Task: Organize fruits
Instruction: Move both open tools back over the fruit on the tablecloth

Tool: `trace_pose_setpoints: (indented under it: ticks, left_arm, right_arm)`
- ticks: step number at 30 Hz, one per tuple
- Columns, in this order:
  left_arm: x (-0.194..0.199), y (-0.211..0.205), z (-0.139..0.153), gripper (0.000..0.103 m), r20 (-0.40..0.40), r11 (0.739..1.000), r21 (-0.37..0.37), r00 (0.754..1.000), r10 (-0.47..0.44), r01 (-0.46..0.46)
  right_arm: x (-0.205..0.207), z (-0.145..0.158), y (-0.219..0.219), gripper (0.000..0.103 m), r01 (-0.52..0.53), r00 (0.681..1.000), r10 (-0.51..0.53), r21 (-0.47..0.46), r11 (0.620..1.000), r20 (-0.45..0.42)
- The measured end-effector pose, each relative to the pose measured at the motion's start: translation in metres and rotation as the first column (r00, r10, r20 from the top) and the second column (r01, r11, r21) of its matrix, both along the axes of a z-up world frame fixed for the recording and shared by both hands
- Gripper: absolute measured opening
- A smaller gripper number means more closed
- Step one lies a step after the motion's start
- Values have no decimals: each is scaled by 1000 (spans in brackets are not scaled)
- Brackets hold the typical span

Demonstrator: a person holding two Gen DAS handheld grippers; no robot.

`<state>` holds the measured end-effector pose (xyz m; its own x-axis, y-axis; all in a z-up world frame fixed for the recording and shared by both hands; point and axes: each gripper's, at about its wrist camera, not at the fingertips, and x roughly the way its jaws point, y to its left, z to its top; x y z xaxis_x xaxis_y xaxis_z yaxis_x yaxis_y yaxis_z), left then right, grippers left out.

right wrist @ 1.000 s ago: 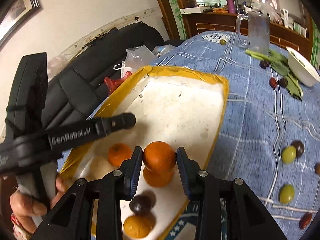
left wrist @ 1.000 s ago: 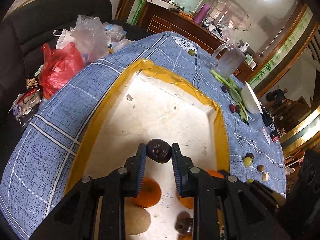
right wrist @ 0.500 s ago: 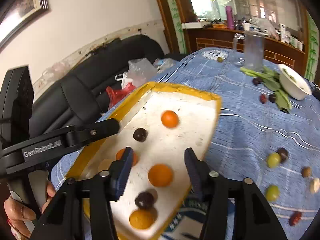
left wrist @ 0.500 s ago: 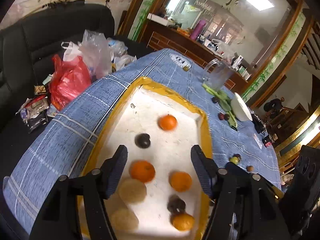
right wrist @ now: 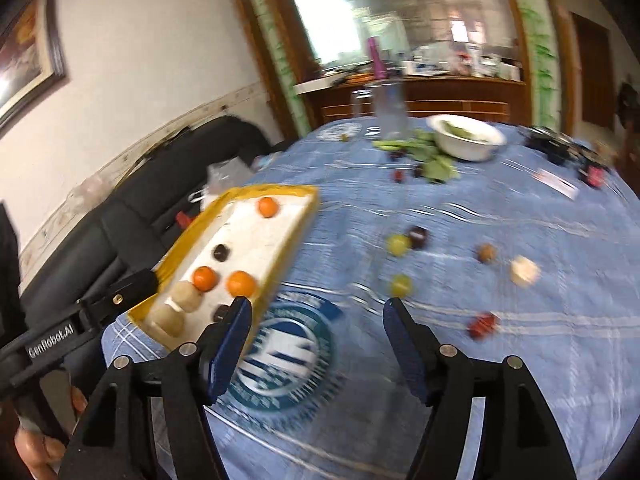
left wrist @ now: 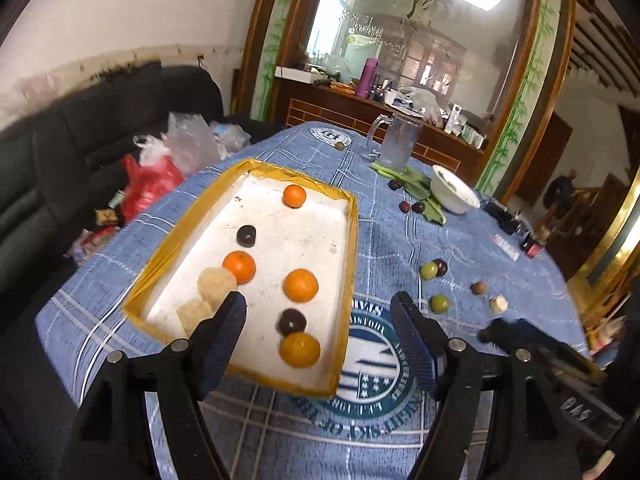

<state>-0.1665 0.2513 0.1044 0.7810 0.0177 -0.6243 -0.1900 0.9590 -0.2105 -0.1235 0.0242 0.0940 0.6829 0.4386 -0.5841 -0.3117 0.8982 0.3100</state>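
Fruits lie in the white tray (left wrist: pixel 343 240) on the left: four oranges (left wrist: pixel 301 285), two dark ones. More sit loose on the blue cloth (left wrist: pixel 460 240) at right. The left gripper (left wrist: pixel 319 332) is opening, nothing inside.

Right view: the right gripper (right wrist: pixel 316 330) is opening too, empty, near a green fruit (right wrist: pixel 401 285)

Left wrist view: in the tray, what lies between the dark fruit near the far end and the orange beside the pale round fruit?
Nothing. Between the dark fruit and the orange only bare white tray floor shows in the left wrist view.
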Motion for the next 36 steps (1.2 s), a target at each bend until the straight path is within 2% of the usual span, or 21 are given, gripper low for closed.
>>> trace_pose_setpoints:
  ticks: [3, 7, 9, 15, 21, 27, 33, 36]
  left_arm:
    - [-5, -22, 3, 74, -5, 995, 95, 1000, -8, 8]
    - [-12, -50, 10, 76, 19, 975, 219, 1000, -21, 16]
    - [-14, -61, 11, 80, 18, 968, 249, 999, -48, 42]
    - [-9, -81, 10, 80, -4, 954, 290, 997, -81, 79]
    - [3, -86, 2, 80, -40, 960, 256, 994, -105, 112]
    - [21, -78, -18, 80, -88, 972, 205, 991, -102, 118]
    - [45, -78, -36, 80, -127, 979, 117, 980, -154, 169]
    - [61, -83, -35, 80, -136, 974, 77, 970, -201, 212]
  right_arm:
    - [-15, -5, -30, 74, 67, 998, -67, 38, 997, -8]
    - [-22, -9, -53, 74, 118, 993, -118, 38, 992, -19]
    - [-23, -9, -62, 74, 135, 991, -134, 47, 990, -20]
    - [-23, -11, -82, 74, 159, 987, -157, 78, 984, -27]
    - [-18, -14, -98, 74, 176, 984, -175, 76, 981, -28]
    - [6, -21, -128, 75, 235, 970, -235, 8, 972, -56]
    - [55, -29, -136, 74, 202, 972, -208, -61, 977, -106]
    - [88, -37, -130, 74, 186, 971, -203, -131, 974, -128]
